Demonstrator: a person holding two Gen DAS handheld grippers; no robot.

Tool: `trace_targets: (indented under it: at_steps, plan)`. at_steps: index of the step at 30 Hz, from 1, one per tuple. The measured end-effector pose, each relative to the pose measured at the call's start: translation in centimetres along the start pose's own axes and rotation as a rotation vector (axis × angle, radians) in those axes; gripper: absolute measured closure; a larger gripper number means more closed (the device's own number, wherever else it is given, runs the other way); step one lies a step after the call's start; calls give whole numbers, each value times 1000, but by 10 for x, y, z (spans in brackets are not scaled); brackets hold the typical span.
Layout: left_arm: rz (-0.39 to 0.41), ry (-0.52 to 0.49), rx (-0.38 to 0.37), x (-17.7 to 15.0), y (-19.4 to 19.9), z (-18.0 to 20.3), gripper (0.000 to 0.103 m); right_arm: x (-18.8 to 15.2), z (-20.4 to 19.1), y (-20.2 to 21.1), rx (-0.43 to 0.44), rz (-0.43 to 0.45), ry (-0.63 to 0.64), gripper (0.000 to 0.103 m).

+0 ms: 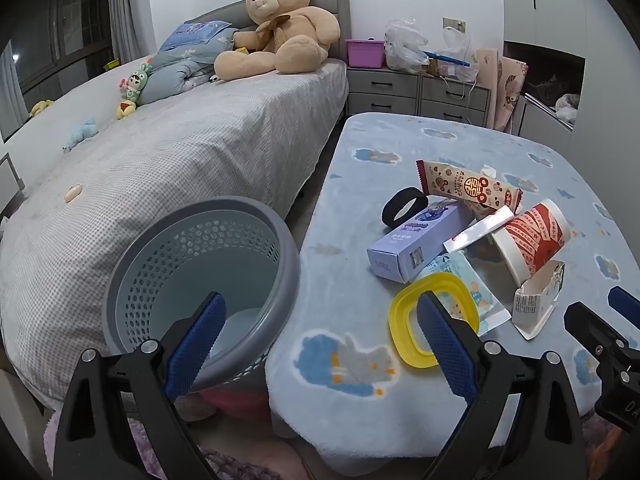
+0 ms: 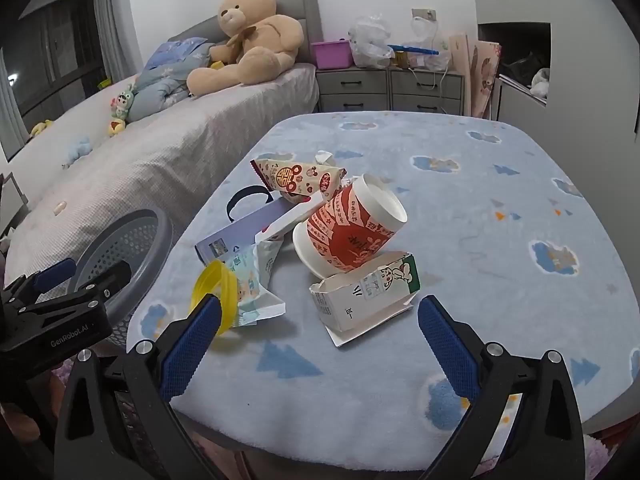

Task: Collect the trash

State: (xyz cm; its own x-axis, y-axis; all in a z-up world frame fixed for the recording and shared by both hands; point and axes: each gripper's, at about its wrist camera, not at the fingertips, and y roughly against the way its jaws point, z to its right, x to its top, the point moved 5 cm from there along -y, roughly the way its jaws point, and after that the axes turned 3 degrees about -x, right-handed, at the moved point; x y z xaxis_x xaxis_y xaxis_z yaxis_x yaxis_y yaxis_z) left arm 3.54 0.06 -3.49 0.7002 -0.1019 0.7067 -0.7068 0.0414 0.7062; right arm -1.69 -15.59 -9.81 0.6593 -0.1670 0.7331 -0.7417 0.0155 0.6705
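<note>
Trash lies in a loose heap near the middle of the worktop [image 2: 480, 208]: a red paper cup [image 2: 348, 232] tipped on its side, a flattened carton [image 2: 364, 300] just in front of it, a purple box [image 1: 416, 244], a snack wrapper [image 1: 468, 188] and a yellow ring [image 1: 432, 320] toward the near left edge. Beside that left edge stands a grey basket [image 1: 200, 280] between worktop and bed [image 1: 180, 152]. Both the left hand-held gripper [image 1: 320, 340] and the right hand-held gripper [image 2: 320, 340] hang with jaws spread wide, holding nothing.
</note>
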Motion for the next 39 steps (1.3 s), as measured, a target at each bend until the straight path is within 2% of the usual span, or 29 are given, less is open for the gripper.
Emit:
trace_targets:
  at_steps: [39]
  plan:
    - [2,2,1,-3,0,2,11,1,-2,3,4,4,1,6]
